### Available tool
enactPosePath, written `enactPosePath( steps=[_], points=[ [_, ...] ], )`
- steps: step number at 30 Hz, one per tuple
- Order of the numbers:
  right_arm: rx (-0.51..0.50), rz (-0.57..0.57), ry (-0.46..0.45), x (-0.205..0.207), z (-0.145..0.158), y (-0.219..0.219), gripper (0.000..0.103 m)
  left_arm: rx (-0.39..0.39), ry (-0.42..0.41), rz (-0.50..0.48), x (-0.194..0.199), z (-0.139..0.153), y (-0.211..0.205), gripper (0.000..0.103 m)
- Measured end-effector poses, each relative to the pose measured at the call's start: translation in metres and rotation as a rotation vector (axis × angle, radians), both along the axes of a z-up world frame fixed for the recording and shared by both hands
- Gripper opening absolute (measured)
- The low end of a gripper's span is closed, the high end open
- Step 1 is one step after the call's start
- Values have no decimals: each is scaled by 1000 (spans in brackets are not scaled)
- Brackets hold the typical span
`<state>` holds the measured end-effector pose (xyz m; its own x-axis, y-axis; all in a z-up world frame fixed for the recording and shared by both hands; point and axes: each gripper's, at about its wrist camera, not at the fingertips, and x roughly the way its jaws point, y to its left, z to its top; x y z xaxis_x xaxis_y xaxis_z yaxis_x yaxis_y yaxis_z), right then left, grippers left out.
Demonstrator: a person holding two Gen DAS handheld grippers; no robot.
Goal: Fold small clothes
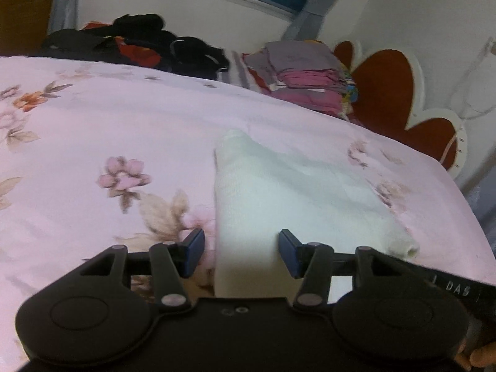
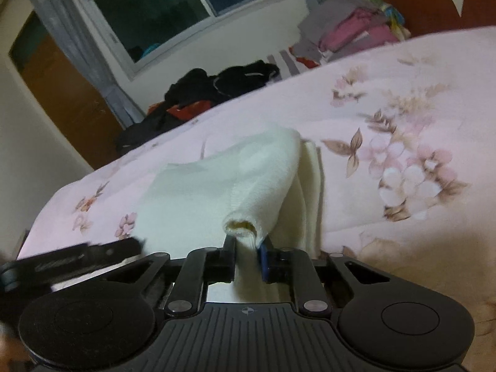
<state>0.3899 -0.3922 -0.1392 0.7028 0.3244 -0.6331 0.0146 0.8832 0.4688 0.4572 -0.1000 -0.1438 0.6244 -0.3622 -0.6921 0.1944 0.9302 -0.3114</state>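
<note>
A cream knitted garment [image 2: 217, 183], soft and ribbed, is spread on a pink floral bedsheet [image 2: 387, 117], one tubular sleeve end rolled open. That sleeve is pinched between the closed pads of the right gripper [image 2: 248, 245]. The left gripper [image 1: 241, 249] is held with jaws apart over the garment's near edge, gripping nothing. Folded grey and pink clothes [image 1: 303, 74] and a dark heap [image 1: 139, 43] are seen beyond.

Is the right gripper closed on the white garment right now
Yes, in the right wrist view the right gripper has its jaws pinched on a rolled edge of the white garment.
</note>
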Motion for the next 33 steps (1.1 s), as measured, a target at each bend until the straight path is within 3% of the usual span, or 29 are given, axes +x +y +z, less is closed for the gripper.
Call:
enactPosePath(
  steps=[3, 7, 9, 11, 15, 22, 29, 33],
  points=[
    [-82, 1, 34, -3, -15, -1, 14, 18, 21, -21, 0, -10, -10, 57],
    [-132, -20, 14, -4, -9, 7, 14, 9, 34, 0, -1, -15, -7, 64],
    [-110, -13, 18, -6, -5, 6, 15, 11, 39, -3, -2, -12, -4, 63],
    [-108, -22, 11, -10, 2, 3, 27, 0, 44, -2, -1, -7, 1, 61],
    [-76, -52, -18, -13, 17, -7, 31, -22, 27, 11, 4, 4, 5, 62],
    [-58, -120, -24, 21, 25, -13, 32, 17, 24, 49, 28, 7, -5, 62],
    [-141, -144, 0, 62, 14, 0, 32, 23, 26, 89, 59, 2, -11, 62],
    [-205, -109, -31, 76, 9, 12, 32, 41, 28, 90, 72, -8, -15, 63]
  ],
)
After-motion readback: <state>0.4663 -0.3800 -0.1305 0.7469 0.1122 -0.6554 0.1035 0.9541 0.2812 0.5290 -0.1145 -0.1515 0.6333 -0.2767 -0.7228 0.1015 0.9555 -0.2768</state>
